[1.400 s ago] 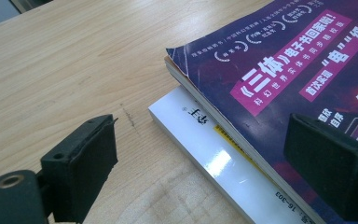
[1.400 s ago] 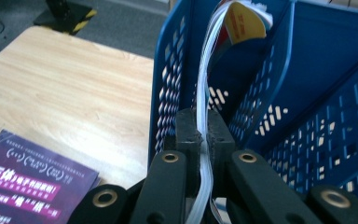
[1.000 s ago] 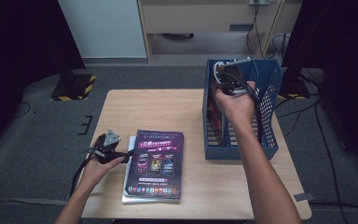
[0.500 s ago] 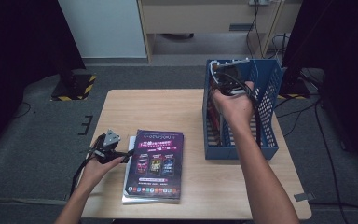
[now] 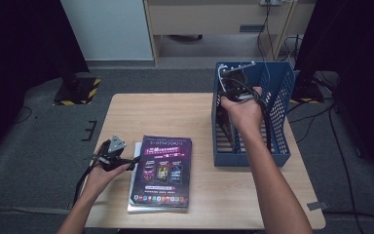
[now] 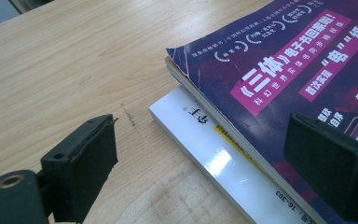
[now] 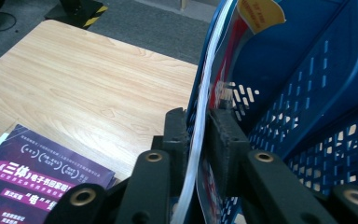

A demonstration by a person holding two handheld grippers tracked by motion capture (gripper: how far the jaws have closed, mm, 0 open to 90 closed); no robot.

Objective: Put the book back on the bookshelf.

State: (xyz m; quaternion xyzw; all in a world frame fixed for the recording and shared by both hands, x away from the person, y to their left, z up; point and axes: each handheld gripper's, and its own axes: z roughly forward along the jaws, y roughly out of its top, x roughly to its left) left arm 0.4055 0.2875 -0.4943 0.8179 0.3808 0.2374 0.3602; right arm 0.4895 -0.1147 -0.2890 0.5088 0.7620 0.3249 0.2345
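Pale wooden table [image 5: 175,112] on grey carpet, with a blue file rack [image 5: 277,97] standing at its right side. Inside the rack, at the left wall, a thin book [image 7: 214,60], set upright on its edge, as for filing. Right gripper [image 7: 198,116] reaching down from above around the top edge of this book. Jaws just been opening, the book between them; pads [image 7: 175,126] close on each side and, by the look, no longer pressing. Probably letting go, because the rack wall now keeps the book standing.

At the near left of the table, a purple book [image 5: 163,170] lying flat on a white book [image 6: 223,163]. Left gripper [image 5: 129,162] low at the left edge of this stack, jaws spread wide, holding nothing. One jaw above bare wood, the other above the purple cover. Seemingly placed so to be ready for taking the top book next, from the side where the edge overhangs.
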